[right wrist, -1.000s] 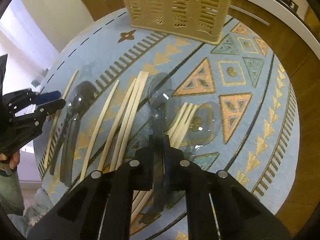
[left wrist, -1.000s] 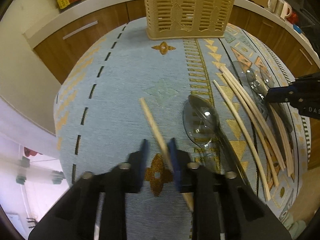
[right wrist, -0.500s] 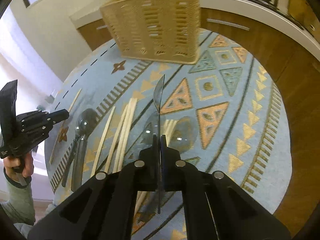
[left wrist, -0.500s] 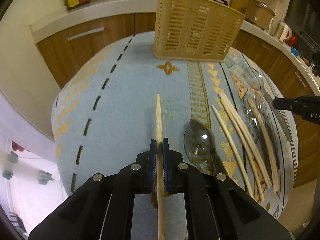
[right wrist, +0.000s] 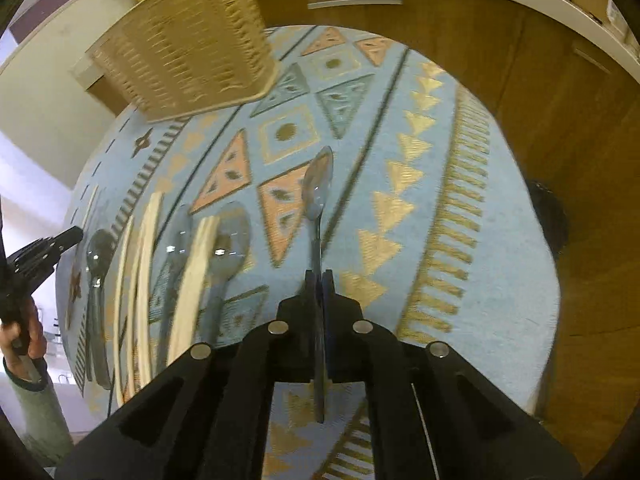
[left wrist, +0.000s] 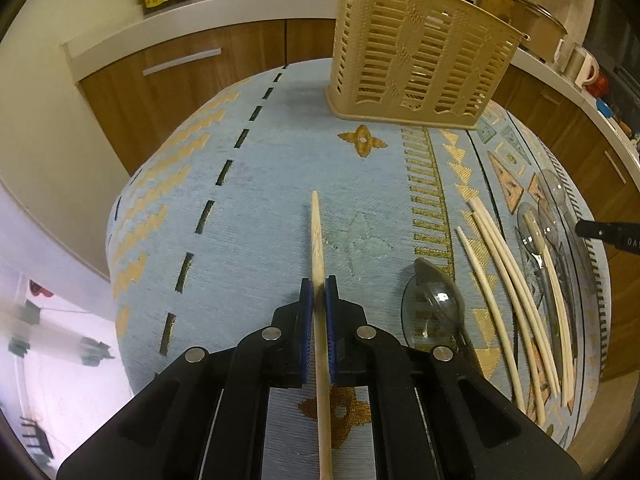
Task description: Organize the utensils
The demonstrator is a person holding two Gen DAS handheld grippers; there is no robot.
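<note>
- Wooden chopstick point(left wrist: 318, 248) sits pinched in the left claw point(left wrist: 319, 300), lifted off the table and pointing toward the basket point(left wrist: 416, 52).
- The right claw point(right wrist: 319, 280) is clamped on a clear spoon point(right wrist: 318, 188), bowl forward, also raised.
- Neither piece is in the basket yet; I judge the sorting barely begun.
- Left over: loose chopsticks point(left wrist: 504, 280) and spoons point(right wrist: 224, 240) lie in a row on the table.
- A blue patterned cloth point(left wrist: 260, 200) covers the table; wooden cabinets point(left wrist: 180, 68) and a white worktop ring the room.
</note>
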